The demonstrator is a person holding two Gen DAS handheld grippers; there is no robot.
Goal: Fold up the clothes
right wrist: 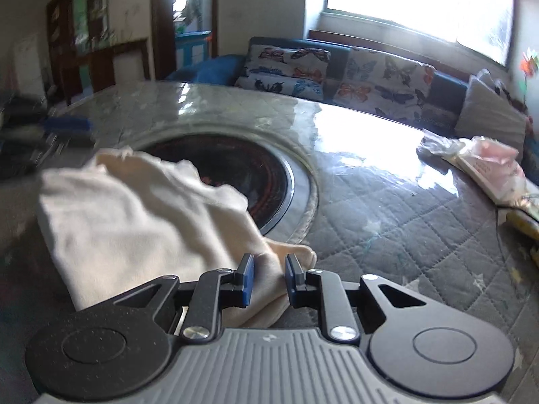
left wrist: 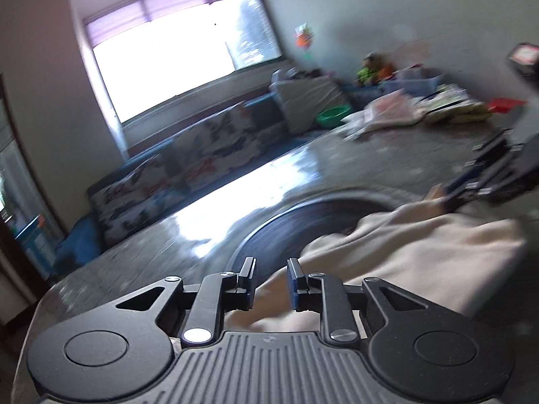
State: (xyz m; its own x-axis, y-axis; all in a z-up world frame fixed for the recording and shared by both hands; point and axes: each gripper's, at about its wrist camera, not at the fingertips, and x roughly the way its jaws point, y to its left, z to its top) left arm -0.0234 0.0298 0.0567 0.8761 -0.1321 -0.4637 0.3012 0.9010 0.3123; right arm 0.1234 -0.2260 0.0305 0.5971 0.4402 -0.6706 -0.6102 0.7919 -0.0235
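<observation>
A cream garment (left wrist: pixel 404 256) lies folded over on the grey quilted table, partly covering a round dark inset (left wrist: pixel 303 222). My left gripper (left wrist: pixel 271 282) is open, its jaws on either side of one end of the cloth without closing on it. In the right wrist view the same garment (right wrist: pixel 141 215) spreads to the left, and my right gripper (right wrist: pixel 269 281) is open over its near corner. The right gripper also shows blurred at the far right of the left wrist view (left wrist: pixel 471 185), and the left gripper blurred at the left of the right wrist view (right wrist: pixel 43 134).
The table (right wrist: pixel 404 208) has a glossy cover and a round black inset (right wrist: pixel 242 171). A pile of clothes and bags (right wrist: pixel 478 165) sits at its right edge. A butterfly-print sofa (right wrist: pixel 337 74) stands behind, below a bright window.
</observation>
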